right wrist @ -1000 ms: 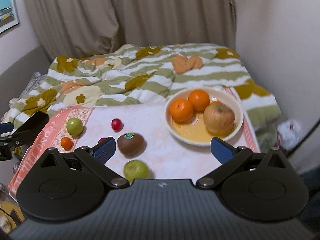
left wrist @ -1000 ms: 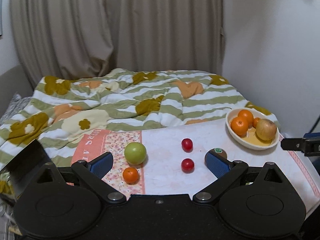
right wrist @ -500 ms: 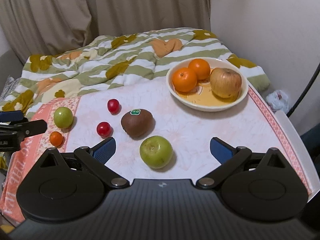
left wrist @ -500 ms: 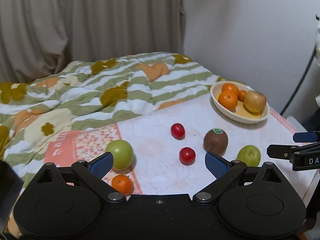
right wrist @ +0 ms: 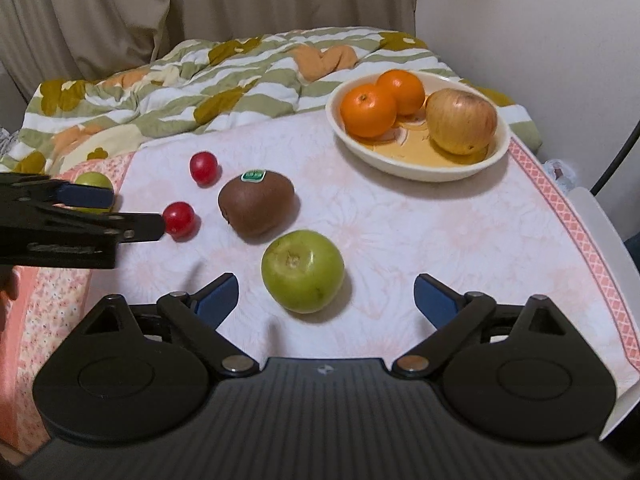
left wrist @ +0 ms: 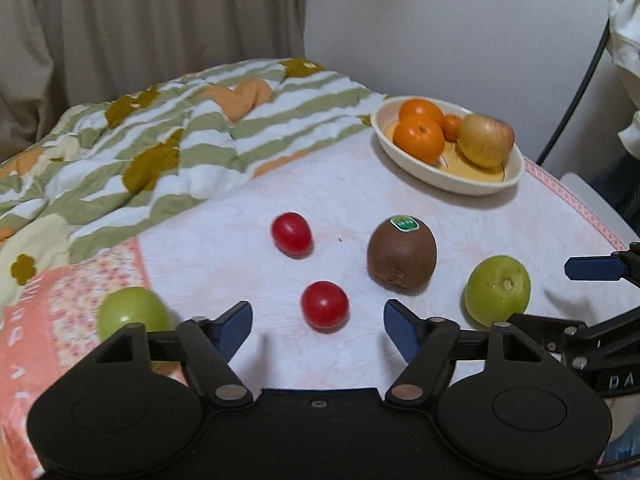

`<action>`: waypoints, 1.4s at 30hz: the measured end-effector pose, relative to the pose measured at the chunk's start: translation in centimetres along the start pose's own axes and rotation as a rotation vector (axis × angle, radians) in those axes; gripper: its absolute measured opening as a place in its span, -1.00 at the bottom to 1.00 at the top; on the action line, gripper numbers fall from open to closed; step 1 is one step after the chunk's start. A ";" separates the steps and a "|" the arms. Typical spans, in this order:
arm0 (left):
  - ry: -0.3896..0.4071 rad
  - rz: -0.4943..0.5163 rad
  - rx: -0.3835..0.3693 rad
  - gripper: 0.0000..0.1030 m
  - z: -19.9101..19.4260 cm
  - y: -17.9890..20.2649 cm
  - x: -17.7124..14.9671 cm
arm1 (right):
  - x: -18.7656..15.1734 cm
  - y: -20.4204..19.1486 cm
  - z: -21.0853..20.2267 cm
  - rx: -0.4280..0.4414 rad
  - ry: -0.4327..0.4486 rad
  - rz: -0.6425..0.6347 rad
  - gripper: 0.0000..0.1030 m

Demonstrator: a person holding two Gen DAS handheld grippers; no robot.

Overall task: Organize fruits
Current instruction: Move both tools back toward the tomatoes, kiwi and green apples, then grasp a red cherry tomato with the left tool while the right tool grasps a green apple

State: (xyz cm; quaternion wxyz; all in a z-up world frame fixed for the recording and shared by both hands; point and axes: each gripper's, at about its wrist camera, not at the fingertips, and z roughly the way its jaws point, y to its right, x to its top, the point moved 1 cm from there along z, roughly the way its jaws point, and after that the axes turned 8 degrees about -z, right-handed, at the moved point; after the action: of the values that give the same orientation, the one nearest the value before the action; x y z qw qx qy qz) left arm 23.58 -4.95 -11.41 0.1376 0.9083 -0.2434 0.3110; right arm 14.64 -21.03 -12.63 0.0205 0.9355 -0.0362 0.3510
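Observation:
My left gripper [left wrist: 318,326] is open, with a red cherry tomato [left wrist: 324,304] just ahead, between its fingertips. A second tomato [left wrist: 291,234], a brown kiwi [left wrist: 402,253] and a green apple [left wrist: 497,290] lie beyond. My right gripper [right wrist: 326,298] is open, low over the table, with the green apple [right wrist: 303,270] just in front of its fingertips. The cream bowl [right wrist: 412,166] at the back right holds two oranges [right wrist: 368,109] and a yellow-red apple [right wrist: 461,121]. Another green apple [left wrist: 132,313] lies at the left.
A striped floral duvet [left wrist: 160,136] lies bunched behind the table. The table cloth's pink border [right wrist: 576,236] marks the right edge. A wall and a black cable [left wrist: 580,92] stand at the right. Curtains hang behind.
Both grippers moved forward and lower toward the fruit. The left swung right, bringing a tomato between its fingers; the right closed in on the green apple.

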 end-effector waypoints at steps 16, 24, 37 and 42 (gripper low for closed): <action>-0.038 0.004 0.004 -0.33 3.3 0.1 0.2 | 0.4 -0.5 2.3 0.037 -0.027 -0.014 0.82; -0.041 0.021 0.008 -0.33 3.0 0.1 -0.1 | 0.8 -0.8 3.1 0.042 -0.037 -0.017 0.66; -0.031 -0.051 0.028 -0.34 1.0 -1.2 -1.3 | 1.1 -1.3 3.3 0.012 -0.051 -0.048 0.35; -0.006 -0.068 0.037 -0.34 -0.7 -1.4 -1.4 | 1.3 -1.6 2.0 0.020 -0.035 -0.044 0.35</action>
State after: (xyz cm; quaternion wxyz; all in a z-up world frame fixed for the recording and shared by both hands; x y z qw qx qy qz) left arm 23.04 -2.95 -11.85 0.1304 0.9193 -0.2071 0.3081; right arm 17.07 -19.59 -13.30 0.0184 0.9422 -0.0126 0.3344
